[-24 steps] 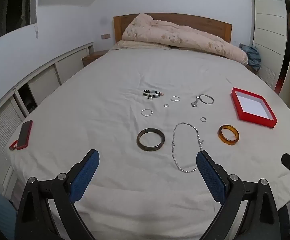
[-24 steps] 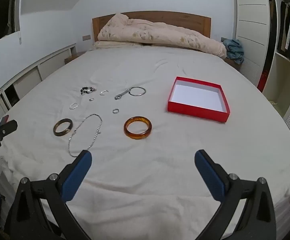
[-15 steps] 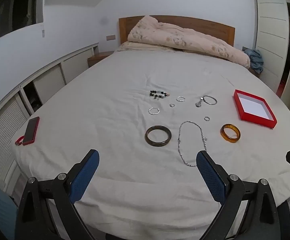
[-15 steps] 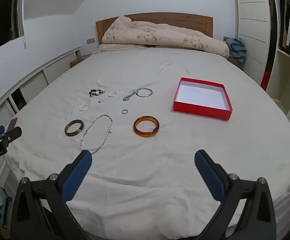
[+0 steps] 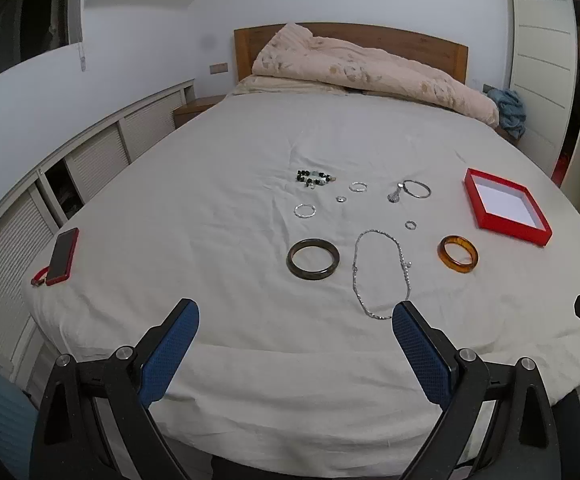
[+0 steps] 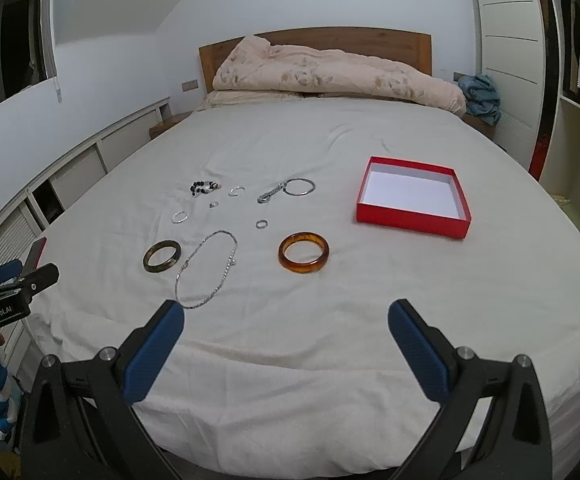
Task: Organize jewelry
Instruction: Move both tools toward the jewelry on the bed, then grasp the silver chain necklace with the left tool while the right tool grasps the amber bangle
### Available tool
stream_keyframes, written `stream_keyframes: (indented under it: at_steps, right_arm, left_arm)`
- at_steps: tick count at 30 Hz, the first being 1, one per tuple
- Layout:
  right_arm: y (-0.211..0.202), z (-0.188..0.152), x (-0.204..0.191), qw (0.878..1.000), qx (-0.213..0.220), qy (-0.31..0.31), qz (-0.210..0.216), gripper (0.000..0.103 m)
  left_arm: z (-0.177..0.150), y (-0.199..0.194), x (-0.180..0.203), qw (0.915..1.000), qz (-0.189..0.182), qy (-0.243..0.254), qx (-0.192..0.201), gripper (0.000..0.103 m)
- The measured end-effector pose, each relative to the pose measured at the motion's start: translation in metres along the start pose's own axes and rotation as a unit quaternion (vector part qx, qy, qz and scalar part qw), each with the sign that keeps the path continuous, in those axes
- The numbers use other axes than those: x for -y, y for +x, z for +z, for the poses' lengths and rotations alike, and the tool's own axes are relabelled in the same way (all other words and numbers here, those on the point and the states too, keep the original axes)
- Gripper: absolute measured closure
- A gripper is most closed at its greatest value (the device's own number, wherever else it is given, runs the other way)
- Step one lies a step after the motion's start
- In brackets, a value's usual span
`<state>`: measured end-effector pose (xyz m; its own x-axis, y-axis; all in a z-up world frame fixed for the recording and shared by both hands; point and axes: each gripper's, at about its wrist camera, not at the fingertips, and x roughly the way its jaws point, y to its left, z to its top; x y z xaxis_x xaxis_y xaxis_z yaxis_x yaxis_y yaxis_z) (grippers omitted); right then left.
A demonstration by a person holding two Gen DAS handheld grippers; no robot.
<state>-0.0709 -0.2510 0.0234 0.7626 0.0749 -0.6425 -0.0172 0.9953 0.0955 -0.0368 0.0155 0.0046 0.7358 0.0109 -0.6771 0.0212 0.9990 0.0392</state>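
Jewelry lies spread on a white bed sheet. A dark bangle (image 5: 313, 259) (image 6: 162, 255), a silver chain necklace (image 5: 382, 272) (image 6: 208, 272) and an amber bangle (image 5: 457, 254) (image 6: 303, 252) lie nearest. Farther back are a beaded bracelet (image 5: 314, 178), several small silver rings (image 5: 305, 210) and a thin silver bangle with a clasp (image 5: 416, 189) (image 6: 299, 186). An open, empty red box (image 5: 506, 206) (image 6: 412, 195) sits to the right. My left gripper (image 5: 295, 320) is open and empty above the bed's near edge. My right gripper (image 6: 284, 320) is open and empty too.
A red phone (image 5: 63, 256) lies at the bed's left edge. A rumpled beige duvet (image 5: 370, 76) is piled at the wooden headboard. White cabinets run along the left wall, and a wardrobe stands at the right.
Both grippers have pulled back and risen from the bed, so the jewelry looks smaller and farther. Nothing on the bed has moved.
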Motion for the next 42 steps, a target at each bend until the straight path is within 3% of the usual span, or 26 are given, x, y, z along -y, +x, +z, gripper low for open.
stream_keyframes:
  at_steps: [21,42]
  right_arm:
    - [0.046,-0.012,0.016,0.999,-0.034,0.012,-0.004,0.002]
    - [0.128,-0.014,0.046,0.994,-0.099,0.037,-0.006,0.003]
  left_arm:
    - [-0.006,0.062,0.027,0.9969,-0.053,0.009,-0.057,0.007]
    - [-0.011,0.183,0.072,0.9839,-0.100,0.023,-0.146,0.007]
